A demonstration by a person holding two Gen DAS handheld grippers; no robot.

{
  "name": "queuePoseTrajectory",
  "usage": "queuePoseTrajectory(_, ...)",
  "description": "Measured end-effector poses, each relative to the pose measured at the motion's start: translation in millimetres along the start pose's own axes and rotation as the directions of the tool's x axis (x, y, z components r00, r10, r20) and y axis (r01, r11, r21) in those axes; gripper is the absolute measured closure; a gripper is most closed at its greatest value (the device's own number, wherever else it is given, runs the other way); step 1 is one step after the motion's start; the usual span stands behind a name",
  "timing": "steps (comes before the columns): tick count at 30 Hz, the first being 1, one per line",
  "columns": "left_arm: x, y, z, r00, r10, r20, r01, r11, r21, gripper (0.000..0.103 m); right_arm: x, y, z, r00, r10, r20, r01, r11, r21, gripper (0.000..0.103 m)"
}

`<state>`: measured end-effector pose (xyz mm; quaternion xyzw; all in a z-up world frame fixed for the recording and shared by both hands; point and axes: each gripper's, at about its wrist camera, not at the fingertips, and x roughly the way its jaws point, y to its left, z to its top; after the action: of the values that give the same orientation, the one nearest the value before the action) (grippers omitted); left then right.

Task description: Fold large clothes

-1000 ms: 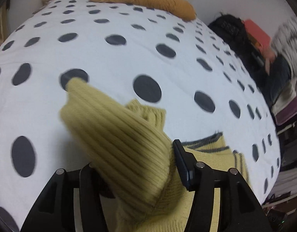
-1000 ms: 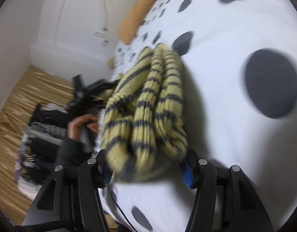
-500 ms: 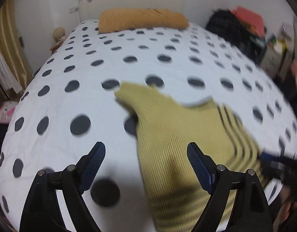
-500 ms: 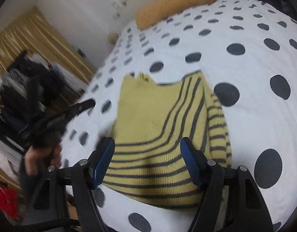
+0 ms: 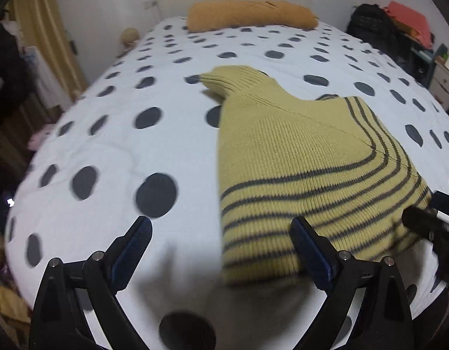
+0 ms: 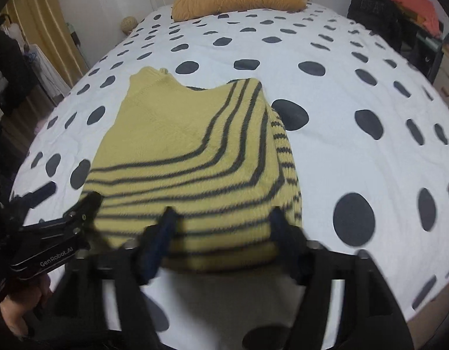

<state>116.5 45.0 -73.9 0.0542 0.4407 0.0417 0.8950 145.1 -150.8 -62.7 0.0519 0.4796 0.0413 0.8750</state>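
Your left tool (image 5: 221,237) stands wide open with nothing between its blue pads (image 5: 310,246), its right finger just at the near-left corner of the sweater (image 5: 297,157), the left finger over bare bedspread (image 5: 107,151). Your right tool (image 6: 223,230) is blurred, yet its fingers also stand spread apart, either side of the sweater's near hem, and I see no knit pinched between them. Both tools sit at the near edge of the bundle, one toward each corner, which I read as you letting go of a fold and leaving the cloth to settle flat, hands placed to square up the hem or take the next fold.

From the tools outward, the sweater lies on the bed close to its near edge, well apart from the orange pillow (image 6: 239,0) at the headboard end. It is a chunky yellow-green rib knit with thin dark stripes that curve across its near half. It looks already folded into a roughly rectangular packet: a striped sleeve edge runs down its right side, and a plain ribbed collar or cuff pokes out at the far left corner. That stray end and the thick, springy knit suggest the packet may not stay tidy without pressing.
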Motion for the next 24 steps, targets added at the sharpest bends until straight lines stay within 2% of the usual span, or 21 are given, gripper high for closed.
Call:
queuePoseTrajectory(4,-32.6,-1.7,-21.8,0.996,-0.064,-0.055,0.061,0.996,-0.069,0.003,-28.1,20.2,-8.9,0.996,-0.086,0.024,0.087,0.996,-0.024,0.021)
queuePoseTrajectory(6,-43.4,-3.6,-29.6,0.994,-0.055,-0.094,0.048,0.997,-0.068,0.003,-36.2,22.0,-10.6,0.995,-0.104,-0.007,0.104,0.994,-0.023,0.021)
queuePoseTrajectory(8,-55.9,-0.7,-31.6,0.993,-0.059,-0.104,0.050,0.995,-0.086,0.003,-42.7,22.8,-11.7,0.990,-0.130,-0.058,0.128,0.991,-0.040,0.021)
queuePoseTrajectory(12,-81.1,9.7,-27.7,0.990,-0.100,-0.097,0.082,0.982,-0.168,0.002,-66.1,23.8,-13.8,0.990,-0.134,-0.052,0.131,0.990,-0.052,0.021)
queuePoseTrajectory(17,-106.4,7.9,-18.0,0.995,-0.047,-0.088,0.035,0.989,-0.141,0.001,-90.1,28.1,-12.4,0.990,-0.136,-0.045,0.133,0.989,-0.065,0.021)
queuePoseTrajectory(24,-101.8,1.7,-10.8,0.989,-0.015,-0.146,-0.003,0.993,-0.116,0.001,-101.5,30.0,-3.9,0.984,-0.168,-0.057,0.165,0.985,-0.048,0.020)
